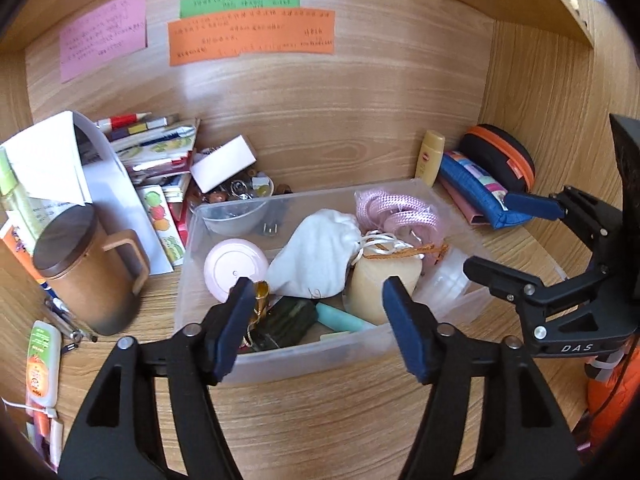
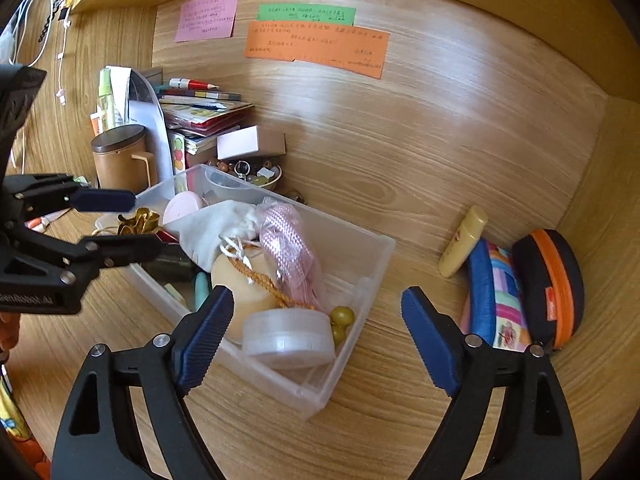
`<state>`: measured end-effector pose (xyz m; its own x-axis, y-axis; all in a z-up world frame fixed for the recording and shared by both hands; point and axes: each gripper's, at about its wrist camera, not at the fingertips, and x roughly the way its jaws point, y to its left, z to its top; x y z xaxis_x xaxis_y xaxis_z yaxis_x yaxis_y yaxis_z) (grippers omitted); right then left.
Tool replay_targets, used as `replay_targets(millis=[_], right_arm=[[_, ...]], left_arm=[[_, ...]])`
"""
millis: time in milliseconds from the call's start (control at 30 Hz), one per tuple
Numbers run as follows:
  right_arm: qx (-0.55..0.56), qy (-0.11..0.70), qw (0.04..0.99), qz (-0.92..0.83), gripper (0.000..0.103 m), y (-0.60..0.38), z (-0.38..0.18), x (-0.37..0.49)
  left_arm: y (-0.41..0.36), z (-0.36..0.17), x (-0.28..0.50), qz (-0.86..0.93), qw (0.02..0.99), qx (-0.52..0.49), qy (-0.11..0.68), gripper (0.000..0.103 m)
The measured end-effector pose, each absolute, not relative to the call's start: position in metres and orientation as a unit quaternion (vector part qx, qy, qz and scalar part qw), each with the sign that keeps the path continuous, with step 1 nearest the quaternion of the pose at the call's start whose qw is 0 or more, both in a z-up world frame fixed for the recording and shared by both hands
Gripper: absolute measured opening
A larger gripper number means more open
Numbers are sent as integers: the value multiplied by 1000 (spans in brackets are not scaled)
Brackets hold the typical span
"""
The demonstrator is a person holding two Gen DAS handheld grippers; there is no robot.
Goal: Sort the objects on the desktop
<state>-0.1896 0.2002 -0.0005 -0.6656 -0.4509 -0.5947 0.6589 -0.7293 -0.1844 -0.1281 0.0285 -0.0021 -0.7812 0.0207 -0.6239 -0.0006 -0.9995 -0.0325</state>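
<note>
Both tools hover open and empty over the clear plastic bin [image 1: 224, 364] of small items on the wooden counter [image 1: 320, 432]: left tool [image 1: 316, 328], right tool [image 2: 316, 344] (only its view shows 2 olive beads [image 2: 343, 316] behind the round lidded tub [image 2: 288, 338])

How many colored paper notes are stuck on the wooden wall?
3: a pink note on the left, a green note to its right, and an orange note just below the green one. None looks hidden.

We see clear plastic bin [image 1: 280, 364] on the desk, near centre | filled: white pouch [image 1: 316, 256], pink cord [image 1: 396, 212], cream candle [image 1: 380, 284], pink round case [image 1: 234, 266] | yellow tube [image 1: 429, 158], blue pouch [image 1: 476, 192] far right
</note>
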Motion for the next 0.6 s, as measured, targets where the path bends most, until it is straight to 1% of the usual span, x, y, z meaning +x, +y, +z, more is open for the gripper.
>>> replay_targets(millis=[100,167,267,400,533,600], right_arm=[[270,186,312,-892,86,206,2,-183],[270,176,314,-893,91,209,6,-179],[263,166,312,-898,97,213,12,-171],[249,157,313,-903,98,217,19,-155],[234,146,314,-908,103,223,25,-138],[227,142,310,-912,103,227,27,-130]], left_arm=[[28,4,-117,949,-7,-316,-10,77],[29,7,-112,950,-9,-311,-11,78],[30,11,-101,953,-30,-301,-9,96],[32,17,-86,956,-51,-287,-13,99],[34,22,-72,959,-81,-272,-12,99],[34,22,-67,960,-88,-267,-16,100]])
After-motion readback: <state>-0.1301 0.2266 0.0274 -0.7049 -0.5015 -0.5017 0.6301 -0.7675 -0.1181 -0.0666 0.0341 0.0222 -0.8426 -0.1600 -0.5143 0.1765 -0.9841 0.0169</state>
